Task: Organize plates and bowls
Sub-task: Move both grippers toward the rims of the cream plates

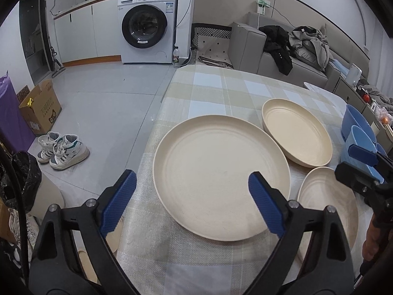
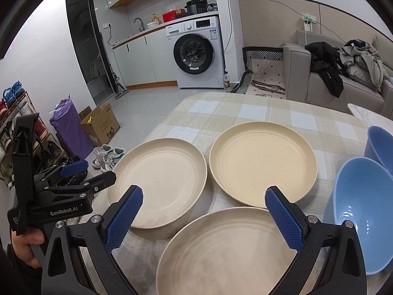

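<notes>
Three cream plates lie on the checked tablecloth: a left plate, a far plate and a near plate. Two blue bowls stand at the right, the near one tilted. My left gripper is open and empty, low over the near edge of the left plate. My right gripper is open and empty above the near plate. Each gripper shows at the edge of the other's view.
The table's left edge drops to a grey floor with sneakers, a cardboard box and a purple bag. A washing machine and a sofa with clothes stand beyond the table.
</notes>
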